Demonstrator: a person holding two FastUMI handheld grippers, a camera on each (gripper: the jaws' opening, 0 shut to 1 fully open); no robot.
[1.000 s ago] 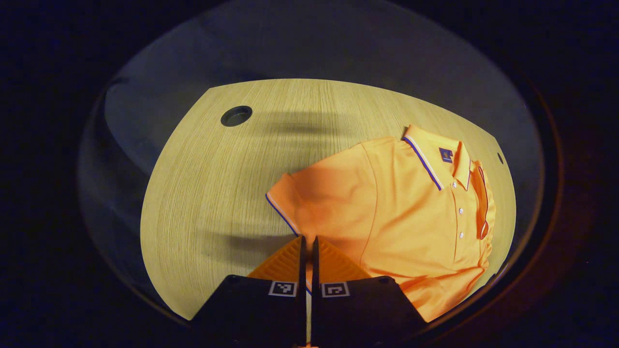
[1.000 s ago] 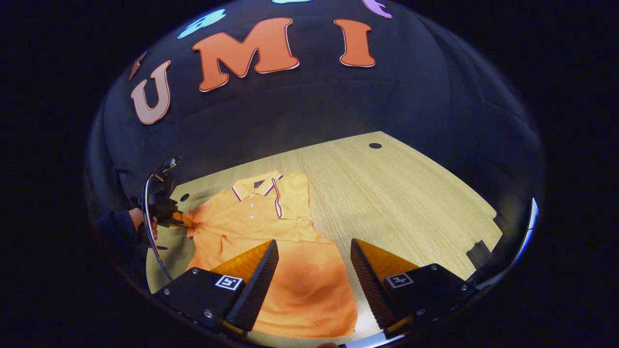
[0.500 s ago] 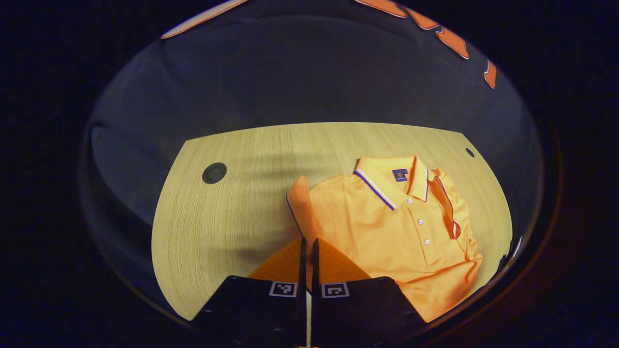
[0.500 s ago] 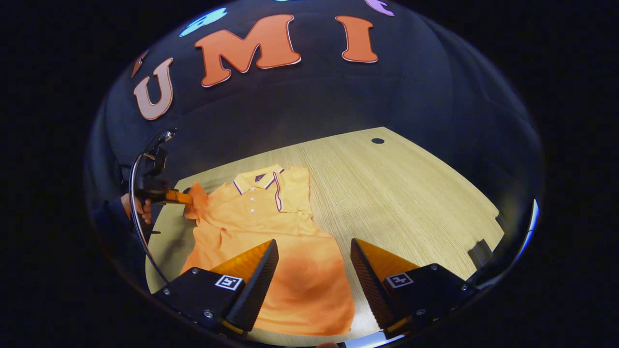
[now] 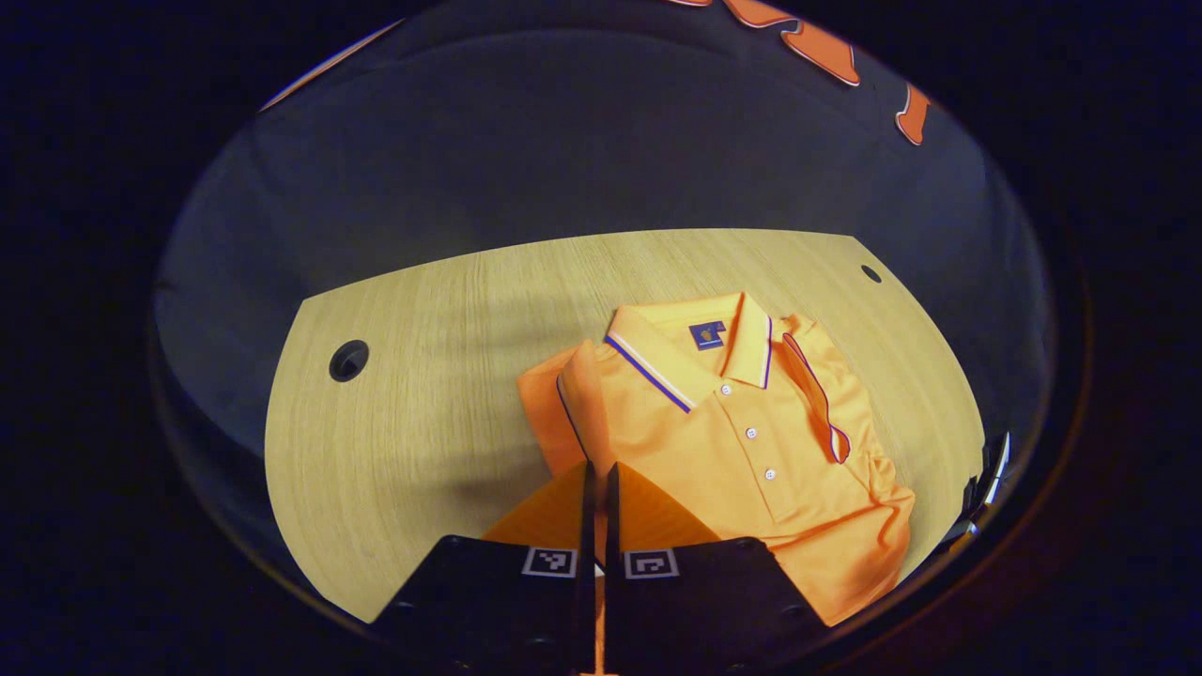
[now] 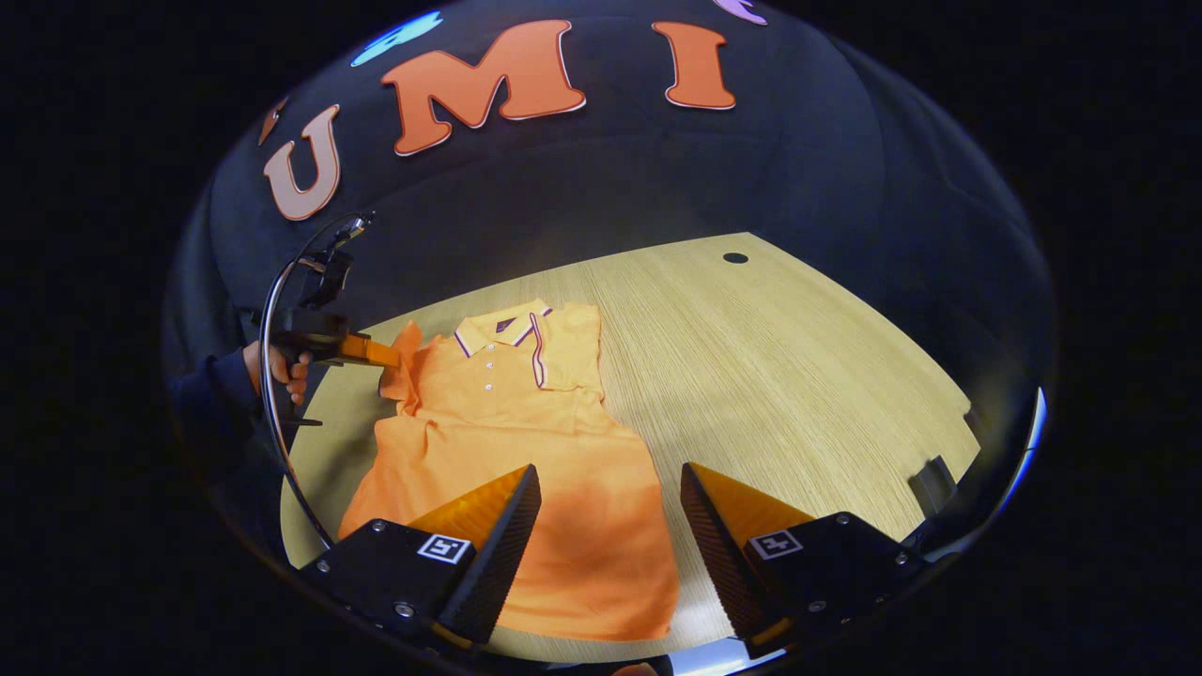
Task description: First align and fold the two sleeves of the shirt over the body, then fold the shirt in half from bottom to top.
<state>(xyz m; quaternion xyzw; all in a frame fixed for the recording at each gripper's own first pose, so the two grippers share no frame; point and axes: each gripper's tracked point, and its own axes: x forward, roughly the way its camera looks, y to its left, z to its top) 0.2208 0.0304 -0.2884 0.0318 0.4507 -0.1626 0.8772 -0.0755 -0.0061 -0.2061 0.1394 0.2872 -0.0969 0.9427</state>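
Lifted higher since a second ago, the second sleeve now swings in toward the shirt's chest.

On the pale wood-grain table (image 6: 798, 376) lies the orange short-sleeved polo shirt (image 6: 526, 441), one sleeve (image 5: 826, 394) already folded over its body. The left gripper (image 5: 597, 474), jaws closed on the other sleeve's striped cuff (image 5: 575, 413), carries it up and inward. The right gripper (image 6: 610, 507) hovers over the hem, jaws wide apart and empty. Only the dark cable holes (image 5: 348, 360) sit nearby; nothing blocks the fold.

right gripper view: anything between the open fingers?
Yes. In the right gripper view, the shirt lower body lies between the right gripper fingers, then bare table toward the right finger.
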